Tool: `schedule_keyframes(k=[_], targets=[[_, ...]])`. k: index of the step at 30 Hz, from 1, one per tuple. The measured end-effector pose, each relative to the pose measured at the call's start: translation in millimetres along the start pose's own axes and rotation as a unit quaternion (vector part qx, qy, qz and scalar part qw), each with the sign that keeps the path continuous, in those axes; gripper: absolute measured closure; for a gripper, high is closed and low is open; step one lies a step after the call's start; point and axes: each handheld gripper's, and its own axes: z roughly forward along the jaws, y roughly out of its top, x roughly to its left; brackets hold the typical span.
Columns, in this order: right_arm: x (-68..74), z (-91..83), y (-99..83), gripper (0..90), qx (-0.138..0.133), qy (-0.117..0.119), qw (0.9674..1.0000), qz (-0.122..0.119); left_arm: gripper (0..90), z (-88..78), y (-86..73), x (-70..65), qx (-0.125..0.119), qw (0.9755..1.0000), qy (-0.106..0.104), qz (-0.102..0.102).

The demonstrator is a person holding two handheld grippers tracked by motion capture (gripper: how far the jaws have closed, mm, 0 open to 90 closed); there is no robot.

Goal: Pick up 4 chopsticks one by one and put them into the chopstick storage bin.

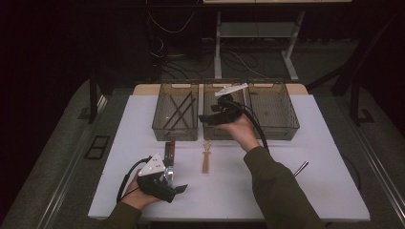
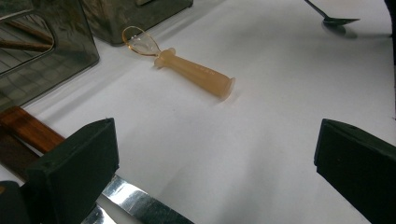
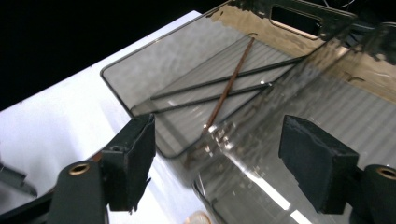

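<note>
While the right gripper (image 1: pixel 206 118) hangs with jaws apart and empty over the middle bin (image 1: pixel 210 131), the knife (image 1: pixel 169 151) is found right by the left gripper (image 1: pixel 177 187), jaws wide apart too, its long axis running away toward the bins. Three bins are counted, plus one amber scoop (image 1: pixel 206 157), one spoon (image 1: pixel 301 168), and four sticks (image 3: pixel 229 91) in the left bin (image 1: pixel 175 132).

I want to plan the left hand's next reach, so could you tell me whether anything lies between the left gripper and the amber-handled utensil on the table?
Nothing visible does. The left gripper has its jaws open, and bare white table runs from them to the amber-handled utensil. The knife lies under the left jaw, off to the side of that path.
</note>
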Motion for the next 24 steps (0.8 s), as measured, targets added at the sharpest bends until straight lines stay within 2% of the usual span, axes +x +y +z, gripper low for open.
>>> schedule_keyframes(k=[14,24], targets=[[-8.1,-58.0,-37.7,26.4,-0.010,0.002,0.9998,-0.020,0.0,1.9,0.7,-0.5,0.009,1.0000,0.001,0.003],[-10.1,-91.1,-68.3,26.4,-0.016,0.005,0.9996,-0.021,0.0,1.3,-0.7,0.8,0.012,0.9999,0.003,0.003]])
